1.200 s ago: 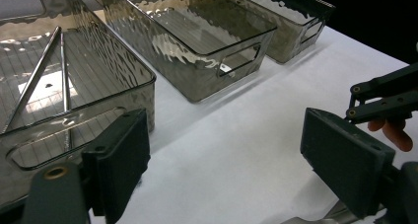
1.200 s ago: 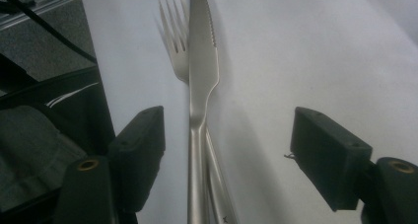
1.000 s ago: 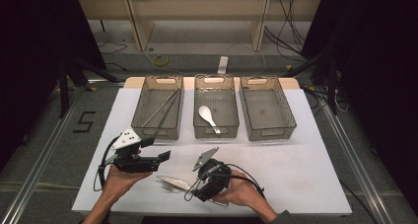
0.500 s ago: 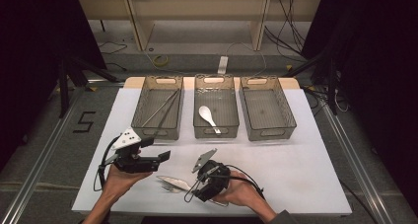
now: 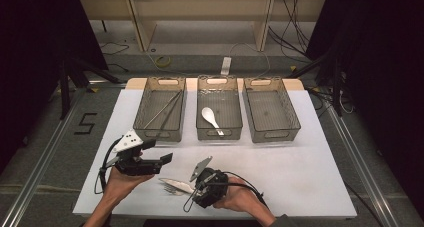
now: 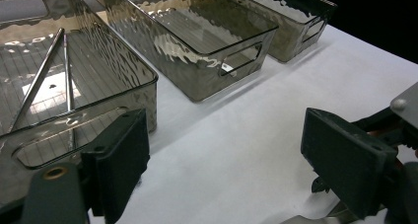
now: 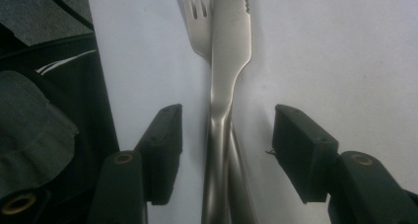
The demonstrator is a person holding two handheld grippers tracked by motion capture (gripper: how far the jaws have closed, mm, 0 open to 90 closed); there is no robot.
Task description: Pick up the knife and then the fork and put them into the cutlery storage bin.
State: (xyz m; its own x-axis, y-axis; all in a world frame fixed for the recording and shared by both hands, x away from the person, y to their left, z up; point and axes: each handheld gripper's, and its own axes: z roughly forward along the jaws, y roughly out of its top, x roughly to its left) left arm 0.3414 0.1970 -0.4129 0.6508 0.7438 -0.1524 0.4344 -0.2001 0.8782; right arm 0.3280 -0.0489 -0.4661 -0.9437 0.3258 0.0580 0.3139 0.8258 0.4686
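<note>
A metal knife (image 7: pixel 229 61) lies partly over a metal fork (image 7: pixel 197 17) on the white table cover, near the front edge. My right gripper (image 7: pixel 226 130) is open, and both handles run between its jaws without touching either. In the high view the knife (image 5: pixel 176 184) and fork (image 5: pixel 172 190) point left from the right gripper (image 5: pixel 196 186). My left gripper (image 5: pixel 158 151) is held just left of them and above the cover. The left gripper (image 6: pixel 224 160) is open and has nothing between its jaws.
Three clear smoky trays stand in a row at the back. The left tray (image 5: pixel 141 107) holds metal chopsticks (image 5: pixel 165 109), the middle tray (image 5: pixel 237 112) a white spoon (image 5: pixel 210 117), and the right tray (image 5: pixel 292 109) has nothing in it. White cover (image 5: pixel 300 167) spreads to the right.
</note>
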